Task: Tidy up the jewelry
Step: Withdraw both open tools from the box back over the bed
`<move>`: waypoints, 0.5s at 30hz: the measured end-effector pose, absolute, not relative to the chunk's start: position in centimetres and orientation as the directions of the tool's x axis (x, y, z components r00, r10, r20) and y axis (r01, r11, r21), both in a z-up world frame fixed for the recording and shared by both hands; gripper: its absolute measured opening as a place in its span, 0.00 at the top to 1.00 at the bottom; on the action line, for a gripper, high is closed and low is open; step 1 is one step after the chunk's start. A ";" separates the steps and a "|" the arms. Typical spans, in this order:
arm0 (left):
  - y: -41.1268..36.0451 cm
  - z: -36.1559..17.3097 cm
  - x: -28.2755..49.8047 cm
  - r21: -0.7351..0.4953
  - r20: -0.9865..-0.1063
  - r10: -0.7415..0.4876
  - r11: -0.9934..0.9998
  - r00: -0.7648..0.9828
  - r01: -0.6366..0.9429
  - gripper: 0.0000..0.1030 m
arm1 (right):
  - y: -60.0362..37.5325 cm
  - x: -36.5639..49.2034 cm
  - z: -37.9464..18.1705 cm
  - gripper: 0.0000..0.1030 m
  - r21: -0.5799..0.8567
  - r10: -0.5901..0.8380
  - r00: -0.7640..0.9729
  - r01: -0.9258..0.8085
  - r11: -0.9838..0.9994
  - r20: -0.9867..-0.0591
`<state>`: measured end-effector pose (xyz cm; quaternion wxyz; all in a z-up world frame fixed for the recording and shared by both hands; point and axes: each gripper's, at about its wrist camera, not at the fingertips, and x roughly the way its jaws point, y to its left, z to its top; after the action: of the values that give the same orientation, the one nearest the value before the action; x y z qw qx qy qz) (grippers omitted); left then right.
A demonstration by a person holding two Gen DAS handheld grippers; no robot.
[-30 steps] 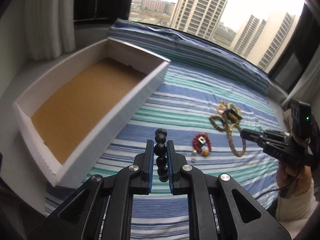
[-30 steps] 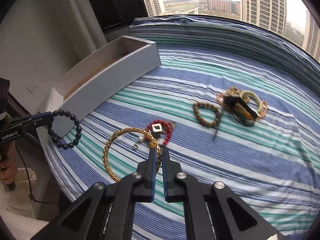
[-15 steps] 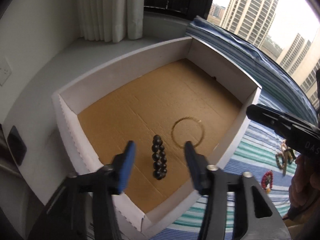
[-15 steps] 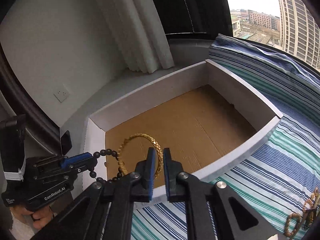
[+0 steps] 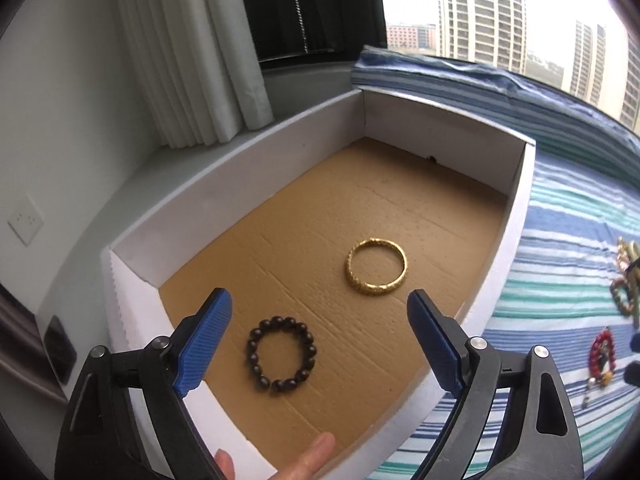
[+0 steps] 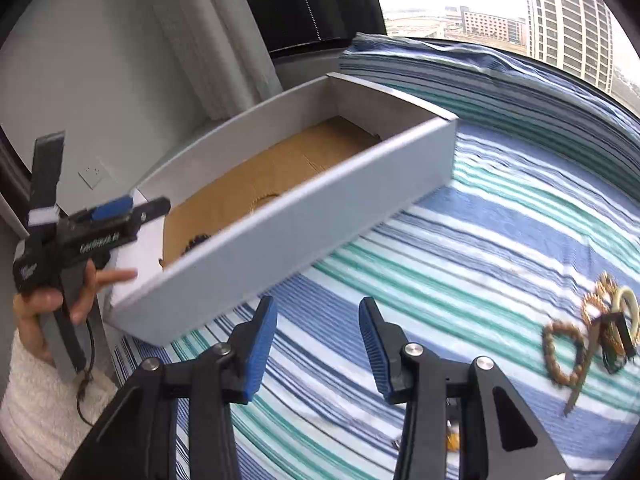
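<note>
The dark bead bracelet (image 5: pixel 281 353) and gold bangle (image 5: pixel 377 266) lie in the box (image 5: pixel 516 216). Both hand-held grippers, left (image 5: pixel 316 340) and right (image 6: pixel 318 346), are opening and empty; next they must fetch the jewelry pile (image 6: pixel 592 336) on the striped bed (image 6: pixel 480 264).

Soft overcast daylight, fisheye views.
Overexposed glass window (image 5: pixel 500 12) backlights scene; right view motion-blurred, edges bent and vignetted black.

Dark bead bracelet (image 5: pixel 281 354) and gold bangle (image 5: pixel 377 267) lie flat inside box (image 5: pixel 404 128).
</note>
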<state>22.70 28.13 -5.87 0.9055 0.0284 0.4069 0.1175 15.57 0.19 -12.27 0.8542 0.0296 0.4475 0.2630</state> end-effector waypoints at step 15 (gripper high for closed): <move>23.1 -7.3 14.5 0.276 -0.701 0.324 0.945 0.635 -0.178 0.20 | -15.8 5.1 -18.5 0.57 0.254 0.260 0.537 -0.086 0.963 -0.802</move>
<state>14.46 23.11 -7.28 0.8996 0.0907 0.4037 0.1394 5.05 -15.78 -18.49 0.8719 0.0922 0.4706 0.0992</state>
